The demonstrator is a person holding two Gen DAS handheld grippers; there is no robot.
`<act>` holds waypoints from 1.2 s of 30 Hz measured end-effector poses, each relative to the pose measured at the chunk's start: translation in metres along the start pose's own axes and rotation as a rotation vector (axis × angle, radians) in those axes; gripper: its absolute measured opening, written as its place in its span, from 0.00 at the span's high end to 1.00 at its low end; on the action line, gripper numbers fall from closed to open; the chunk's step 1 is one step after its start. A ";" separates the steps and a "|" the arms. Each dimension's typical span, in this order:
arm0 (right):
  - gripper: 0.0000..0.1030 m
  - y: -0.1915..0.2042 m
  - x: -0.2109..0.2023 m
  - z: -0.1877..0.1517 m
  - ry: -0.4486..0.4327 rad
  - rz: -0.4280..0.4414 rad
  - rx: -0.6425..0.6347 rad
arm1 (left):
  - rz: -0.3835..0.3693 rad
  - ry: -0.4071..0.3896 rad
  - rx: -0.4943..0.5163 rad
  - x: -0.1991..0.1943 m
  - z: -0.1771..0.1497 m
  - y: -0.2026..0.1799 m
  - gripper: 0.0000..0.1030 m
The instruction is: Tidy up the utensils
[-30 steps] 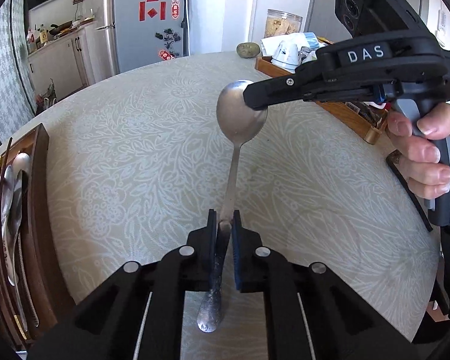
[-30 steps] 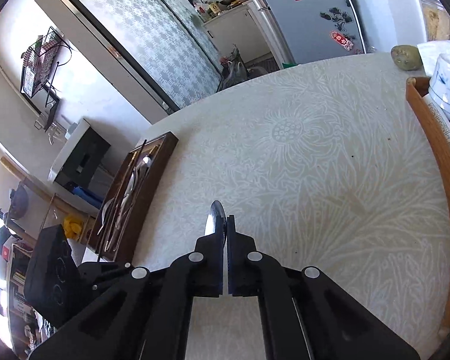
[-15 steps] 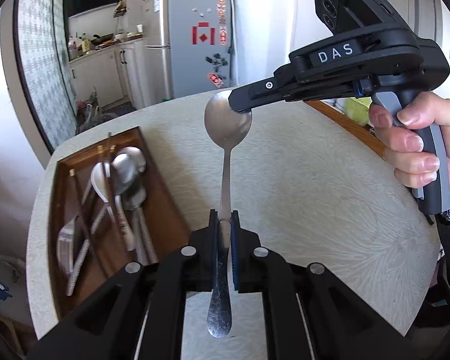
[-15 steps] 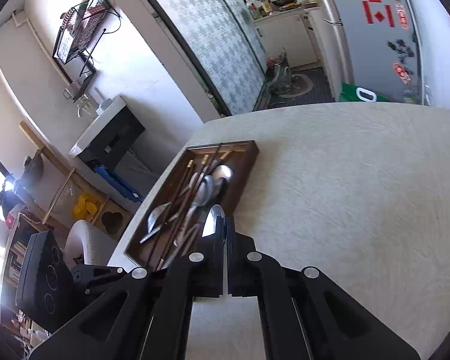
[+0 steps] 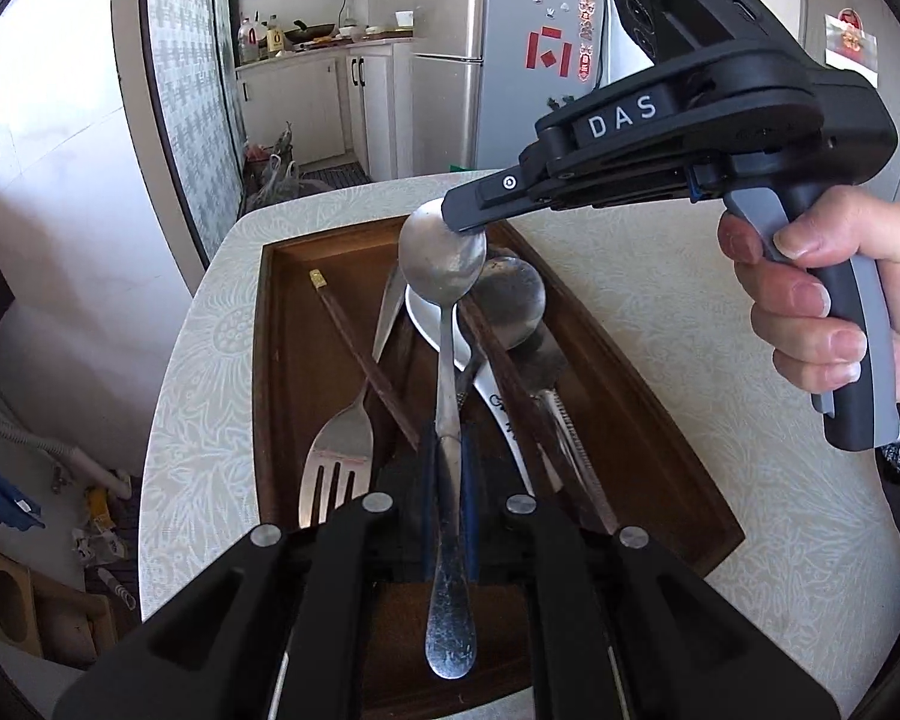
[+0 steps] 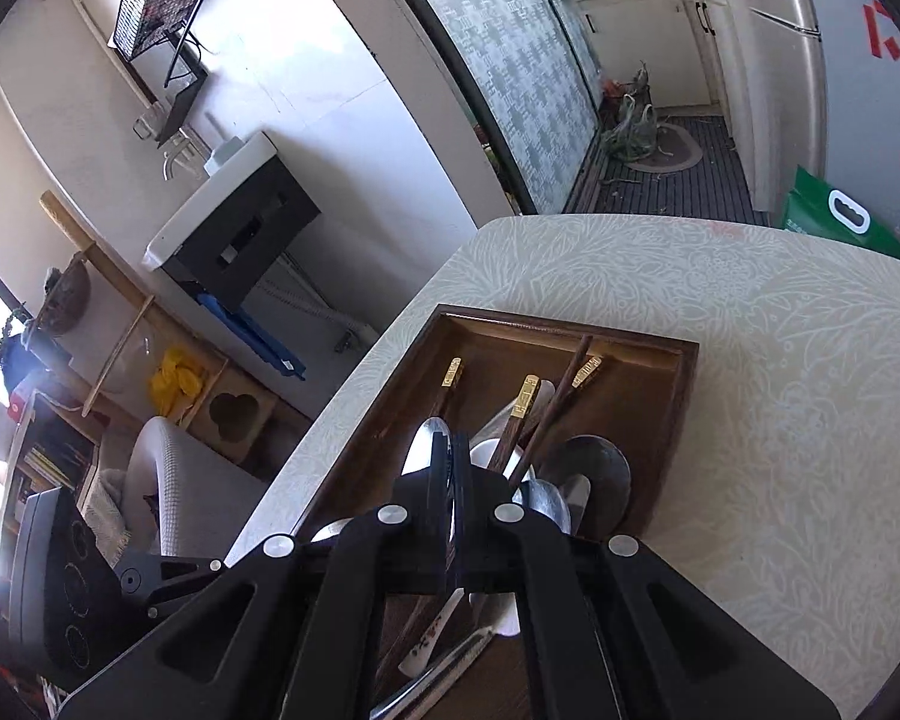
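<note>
**Left wrist view: spoon carried above the tray**

Floral-patterned table [image 5: 660, 312] in a kitchen with a fridge [image 5: 498, 54]. One wooden tray [image 5: 270, 360] holds a fork [image 5: 337, 456] and three gold-tipped chopsticks [image 6: 525, 402]. Left gripper [image 5: 449, 468] clamps the steel spoon [image 5: 447, 276] by its handle; right gripper [image 5: 468, 219] pinches its bowl.

"DAS" in white on the right gripper [image 5: 463, 222]
</note>
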State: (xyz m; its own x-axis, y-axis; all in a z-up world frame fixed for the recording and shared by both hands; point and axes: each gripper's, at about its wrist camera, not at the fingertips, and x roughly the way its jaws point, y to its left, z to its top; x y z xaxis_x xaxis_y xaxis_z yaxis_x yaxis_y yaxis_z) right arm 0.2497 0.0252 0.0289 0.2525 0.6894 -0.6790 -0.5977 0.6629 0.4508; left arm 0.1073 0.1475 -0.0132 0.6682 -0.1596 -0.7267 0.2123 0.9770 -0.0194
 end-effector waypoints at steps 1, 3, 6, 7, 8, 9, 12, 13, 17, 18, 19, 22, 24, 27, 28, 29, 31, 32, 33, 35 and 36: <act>0.97 0.001 0.002 0.000 0.002 -0.006 -0.008 | -0.004 0.006 -0.003 0.001 -0.002 0.001 0.92; 0.96 0.003 0.005 0.000 0.001 -0.034 -0.025 | -0.002 -0.001 0.000 0.002 -0.003 0.001 0.92; 0.80 0.004 0.002 -0.002 -0.002 -0.046 -0.034 | -0.010 -0.003 -0.008 0.001 -0.002 0.001 0.91; 0.69 0.005 -0.001 -0.004 -0.004 -0.052 -0.035 | -0.017 -0.014 -0.015 -0.002 -0.003 0.000 0.85; 0.66 0.005 -0.004 -0.006 -0.008 -0.061 -0.039 | -0.021 -0.025 -0.022 -0.006 -0.005 -0.001 0.76; 0.61 0.006 -0.008 -0.008 -0.009 -0.065 -0.044 | -0.027 -0.040 -0.028 -0.011 -0.006 -0.002 0.51; 0.48 0.011 -0.022 -0.022 -0.017 -0.091 -0.061 | -0.039 -0.087 -0.033 -0.028 -0.015 -0.010 0.39; 0.42 0.013 -0.029 -0.028 -0.026 -0.104 -0.067 | -0.035 -0.094 -0.036 -0.031 -0.016 -0.012 0.35; 0.26 0.023 -0.055 -0.067 -0.069 -0.134 -0.099 | -0.056 -0.147 -0.038 -0.048 -0.031 -0.024 0.23; 0.21 0.026 -0.063 -0.078 -0.084 -0.145 -0.109 | -0.039 -0.162 -0.031 -0.053 -0.035 -0.029 0.17; 0.16 0.028 -0.071 -0.090 -0.104 -0.156 -0.120 | -0.020 -0.182 -0.019 -0.056 -0.039 -0.033 0.12; 0.12 0.036 -0.099 -0.124 -0.206 -0.242 -0.168 | -0.005 -0.229 0.019 -0.068 -0.050 -0.045 0.06; 0.07 0.037 -0.116 -0.143 -0.277 -0.294 -0.186 | 0.004 -0.253 0.029 -0.074 -0.058 -0.051 0.04; 0.04 0.036 -0.134 -0.171 -0.345 -0.338 -0.192 | 0.027 -0.272 0.033 -0.080 -0.063 -0.058 0.03; 0.04 0.037 -0.137 -0.179 -0.356 -0.356 -0.203 | 0.020 -0.273 0.036 -0.081 -0.064 -0.059 0.03; 0.04 0.037 -0.138 -0.185 -0.362 -0.372 -0.221 | 0.026 -0.279 0.040 -0.082 -0.065 -0.059 0.03; 0.04 0.038 -0.137 -0.195 -0.371 -0.393 -0.252 | 0.044 -0.289 0.038 -0.084 -0.066 -0.060 0.03; 0.04 0.039 -0.137 -0.199 -0.371 -0.392 -0.260 | 0.043 -0.293 0.038 -0.085 -0.066 -0.059 0.03; 0.04 0.039 -0.136 -0.201 -0.369 -0.388 -0.262 | 0.038 -0.297 0.038 -0.086 -0.066 -0.059 0.03; 0.04 0.039 -0.135 -0.206 -0.375 -0.386 -0.266 | 0.033 -0.301 0.033 -0.086 -0.065 -0.057 0.03; 0.04 0.040 -0.135 -0.208 -0.379 -0.389 -0.271 | 0.036 -0.302 0.029 -0.086 -0.066 -0.057 0.03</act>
State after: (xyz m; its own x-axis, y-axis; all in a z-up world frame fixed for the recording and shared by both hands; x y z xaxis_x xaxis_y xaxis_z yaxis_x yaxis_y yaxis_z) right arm 0.0334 -0.1020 0.0178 0.7148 0.5004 -0.4885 -0.5671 0.8235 0.0137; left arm -0.0092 0.1153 0.0056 0.8565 -0.1644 -0.4893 0.2025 0.9790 0.0255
